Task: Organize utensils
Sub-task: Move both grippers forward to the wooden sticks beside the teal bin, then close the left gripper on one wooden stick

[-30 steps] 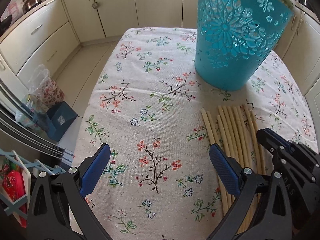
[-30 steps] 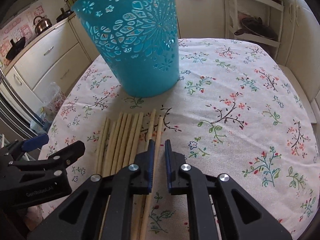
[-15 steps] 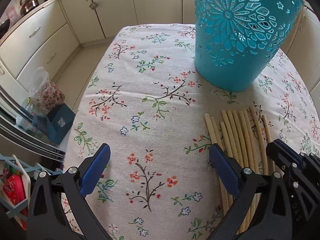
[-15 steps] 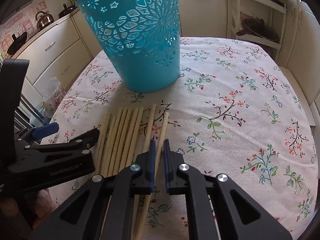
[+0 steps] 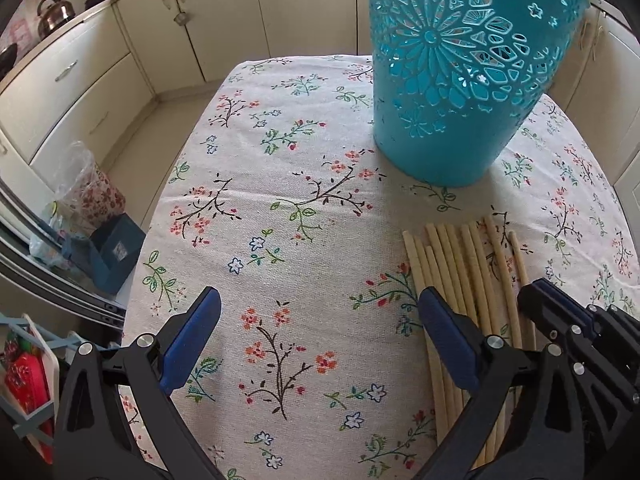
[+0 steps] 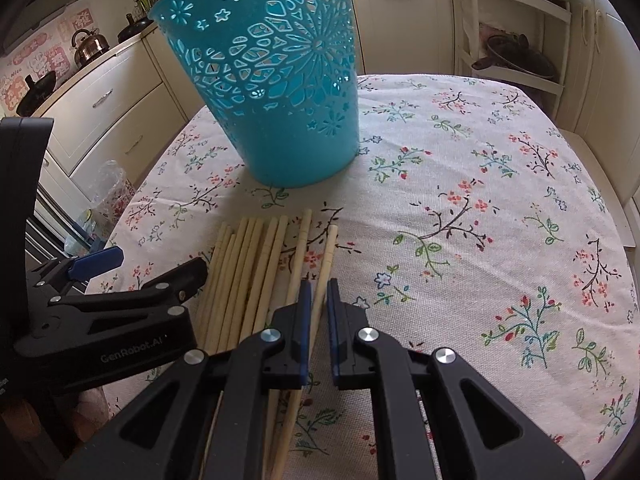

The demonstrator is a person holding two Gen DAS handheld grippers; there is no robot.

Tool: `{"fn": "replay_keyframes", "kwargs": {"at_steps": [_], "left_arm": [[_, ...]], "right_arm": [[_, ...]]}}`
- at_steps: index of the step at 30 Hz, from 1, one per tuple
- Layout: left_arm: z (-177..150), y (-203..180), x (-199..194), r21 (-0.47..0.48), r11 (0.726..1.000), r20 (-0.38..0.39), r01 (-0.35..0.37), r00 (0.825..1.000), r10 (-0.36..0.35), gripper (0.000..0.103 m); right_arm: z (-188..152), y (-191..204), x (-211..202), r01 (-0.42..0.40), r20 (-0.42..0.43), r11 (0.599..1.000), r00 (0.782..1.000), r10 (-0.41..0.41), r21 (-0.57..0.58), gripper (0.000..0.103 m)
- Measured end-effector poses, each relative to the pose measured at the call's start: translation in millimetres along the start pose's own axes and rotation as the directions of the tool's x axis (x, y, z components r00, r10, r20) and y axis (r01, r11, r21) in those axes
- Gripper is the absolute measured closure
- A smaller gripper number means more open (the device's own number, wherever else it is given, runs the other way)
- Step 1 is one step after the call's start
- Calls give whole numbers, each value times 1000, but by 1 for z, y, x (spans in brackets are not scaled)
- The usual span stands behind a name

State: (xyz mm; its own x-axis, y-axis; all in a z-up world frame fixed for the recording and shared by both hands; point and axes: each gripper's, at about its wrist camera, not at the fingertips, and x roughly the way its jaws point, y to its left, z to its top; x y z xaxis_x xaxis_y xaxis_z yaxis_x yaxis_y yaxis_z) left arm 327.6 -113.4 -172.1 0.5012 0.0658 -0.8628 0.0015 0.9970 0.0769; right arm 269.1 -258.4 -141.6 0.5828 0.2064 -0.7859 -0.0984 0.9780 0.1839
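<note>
In the left wrist view, the left gripper (image 5: 318,340) points down at the table (image 5: 280,208) with its flowery cloth. Its two blue pads stand wide apart and nothing is between them, only cloth below. Just to the right lies a bunch of chopsticks (image 5: 460,264). They lie flat, side by side, with their long way running from the camera toward the blue basket (image 5: 452,80). The basket stands upright, a bit past the far ends of the sticks. The right gripper (image 5: 536,294) shows at the lower right edge, low over the sticks.

In the right wrist view, the right gripper (image 6: 318,292) also tilts down toward the table (image 6: 460,200). Its blue pads are almost together, pinching one chopstick (image 6: 326,256), the one furthest right. That stick points up toward the basket (image 6: 276,80), a bit apart from the other chopsticks (image 6: 244,264), which lie to its left. The left gripper (image 6: 148,262) sits at the left, beside the bunch, wide open.
</note>
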Motion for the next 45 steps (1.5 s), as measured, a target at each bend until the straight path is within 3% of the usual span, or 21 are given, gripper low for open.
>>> {"fn": "replay_keyframes", "kwargs": {"at_steps": [15,19,23,25,29,32,35,36,38,42,45], "left_arm": [[1,-10,-2,23,1000,15,10,1000,-10,8],[4,-12,0,47,996,11,75,997,-76,17],[4,-10,-2,61,995,14,83,996,-84,22],[2,-8,1,73,994,4,76,997,-76,31],[2,-5,0,86,992,13,90,996,-92,33],[6,-13,-1,112,990,10,90,996,-92,44],[7,-23,-4,161,980,21,115,993,-119,66],[7,-26,-5,184,972,21,145,988,-151,80],[9,-30,-4,249,947,12,201,977,-211,92],[17,-27,-2,341,886,-53,315,947,-316,94],[21,-26,-1,384,876,-86,293,956,-282,93]], "right_arm": [[1,1,1,2,2,1000,1000,-2,-1,94],[1,0,2,-3,2,1000,1000,3,4,94],[0,-1,1,-10,4,1000,1000,10,11,94],[0,-1,1,-11,4,1000,1000,11,13,94],[1,-2,2,-14,4,1000,1000,14,19,94],[1,-3,2,-17,4,1000,1000,17,22,94],[1,-3,1,-16,4,1000,1000,16,20,94],[1,-3,1,-17,2,1000,1000,17,20,94],[2,-3,1,-18,1,1000,1000,18,18,94],[2,-3,2,-18,0,1000,1000,18,19,95],[2,-2,2,-17,2,1000,1000,17,18,95]]}}
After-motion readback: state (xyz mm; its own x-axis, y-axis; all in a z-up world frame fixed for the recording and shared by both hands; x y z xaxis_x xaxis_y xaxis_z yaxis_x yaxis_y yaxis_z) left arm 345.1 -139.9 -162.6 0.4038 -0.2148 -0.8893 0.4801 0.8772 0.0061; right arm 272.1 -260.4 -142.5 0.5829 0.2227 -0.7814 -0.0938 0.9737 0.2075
